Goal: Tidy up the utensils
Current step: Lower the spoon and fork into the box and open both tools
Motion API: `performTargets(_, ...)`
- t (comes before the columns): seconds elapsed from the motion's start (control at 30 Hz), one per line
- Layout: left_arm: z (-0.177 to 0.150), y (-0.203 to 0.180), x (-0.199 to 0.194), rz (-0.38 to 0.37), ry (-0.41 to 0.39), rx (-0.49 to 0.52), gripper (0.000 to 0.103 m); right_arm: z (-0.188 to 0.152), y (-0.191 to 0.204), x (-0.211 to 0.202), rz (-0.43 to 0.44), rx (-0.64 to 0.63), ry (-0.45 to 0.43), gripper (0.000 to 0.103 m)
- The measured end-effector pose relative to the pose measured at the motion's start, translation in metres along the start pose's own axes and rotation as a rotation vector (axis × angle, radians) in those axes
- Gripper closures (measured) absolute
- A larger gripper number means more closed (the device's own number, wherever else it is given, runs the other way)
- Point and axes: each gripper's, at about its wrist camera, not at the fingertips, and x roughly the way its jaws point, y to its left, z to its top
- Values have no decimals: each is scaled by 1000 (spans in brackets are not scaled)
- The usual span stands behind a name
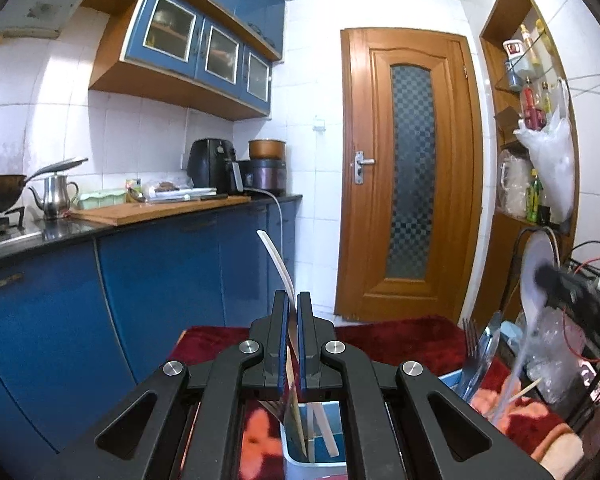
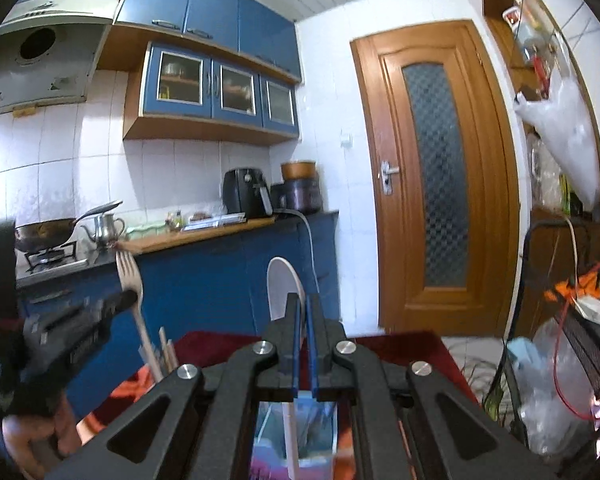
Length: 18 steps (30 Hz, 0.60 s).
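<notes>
The left hand-held gripper [image 1: 293, 304] is nearly closed, pinching a pale wooden fork [image 2: 131, 280] that stands upright, tines up, over a white-and-blue utensil holder [image 1: 296, 456] holding flat wooden sticks [image 1: 327, 428]. The right hand-held gripper [image 2: 304, 306] is likewise clamped on a white plastic spoon [image 2: 282, 290], bowl up, its handle reaching down into a light-blue holder [image 2: 272, 440]. Both holders stand on a bench covered in dark red floral cloth [image 1: 400, 340]; metal forks [image 1: 474, 344] stand to the right.

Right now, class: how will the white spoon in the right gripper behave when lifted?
The spoon looks like thin plastic, so probably light. Pinched by its slim handle in the right gripper, it may pivot or slip. Its bowl stands upright, so it seems stiff.
</notes>
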Motion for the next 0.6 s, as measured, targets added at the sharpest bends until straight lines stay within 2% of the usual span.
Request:
performTargets(0.17, -14, -1, 10, -25, 44, -10, 99, -5, 1, 22, -32, -10, -43, 98)
performTargets(0.37, -28, -4, 13, -50, 101, -12, 98, -25, -1, 36, -8, 0, 40, 98)
performTargets(0.47, -33, -6, 10, -55, 118, -9, 82, -32, -2, 33, 10, 2, 75, 96)
performTargets(0.53, -34, -7, 5, -55, 116, -3, 69, -34, -2, 31, 17, -2, 86, 87)
performTargets(0.6, -35, -10, -1, -63, 115, 4, 67, -34, -4, 25, 28, 13, 86, 83)
